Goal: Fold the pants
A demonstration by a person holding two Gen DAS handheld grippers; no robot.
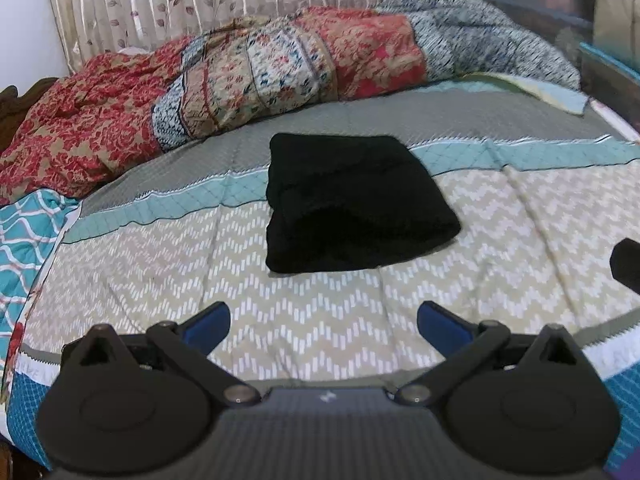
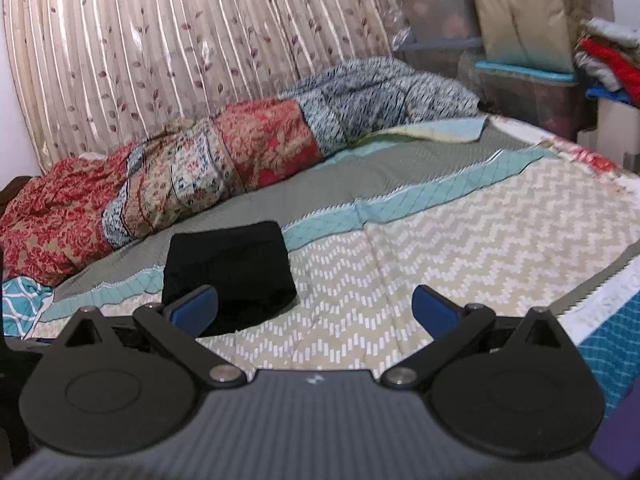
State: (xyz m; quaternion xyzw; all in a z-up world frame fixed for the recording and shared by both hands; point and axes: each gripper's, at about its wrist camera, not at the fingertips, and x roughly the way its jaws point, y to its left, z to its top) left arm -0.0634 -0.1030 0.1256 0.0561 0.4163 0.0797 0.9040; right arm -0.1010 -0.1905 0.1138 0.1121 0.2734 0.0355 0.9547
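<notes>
The left gripper point(image 1: 324, 322) and right gripper point(image 2: 315, 307) both hang above the bed's zigzag-patterned beige quilt point(image 1: 320, 304), jaws spread wide and empty. Beyond them the black folded pants point(image 1: 352, 204) lie in a compact rectangle, clear of both tools. The likeliest risk is a stray jaw dragging the top layer open, or the crumpled red patchwork blanket point(image 1: 200, 92) sliding onto it.

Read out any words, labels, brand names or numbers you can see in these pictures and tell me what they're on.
No readable text anywhere.
Left gripper: a small white mark on its body, a logo, not letters.
Right gripper: the same mark.
Black folded pants, bedspread, curtain: patterns only.
</notes>
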